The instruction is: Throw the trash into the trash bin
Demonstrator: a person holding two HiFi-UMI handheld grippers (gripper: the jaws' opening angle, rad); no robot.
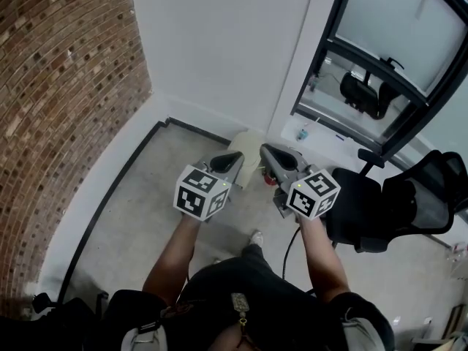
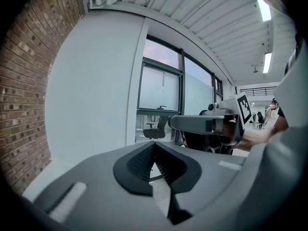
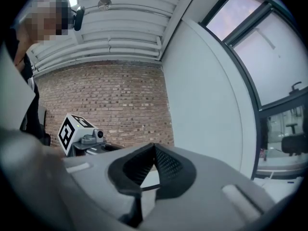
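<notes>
Above the floor (image 1: 146,210) by the wall (image 1: 219,50), I hold left gripper (image 1: 235,158) and right gripper (image 1: 268,152), both clenched on nothing, a pale bin-like thing (image 1: 251,143) just beyond them; no trash shows, though I'd expect it light, crushable, best pinched by an edge

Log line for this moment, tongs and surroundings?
left tongs: shut, empty | right tongs: shut, empty | both: side by side above floor | chair: to the right

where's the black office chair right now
In the head view the black office chair stands at the right, just beside the right gripper, below the dark-framed window.
</notes>
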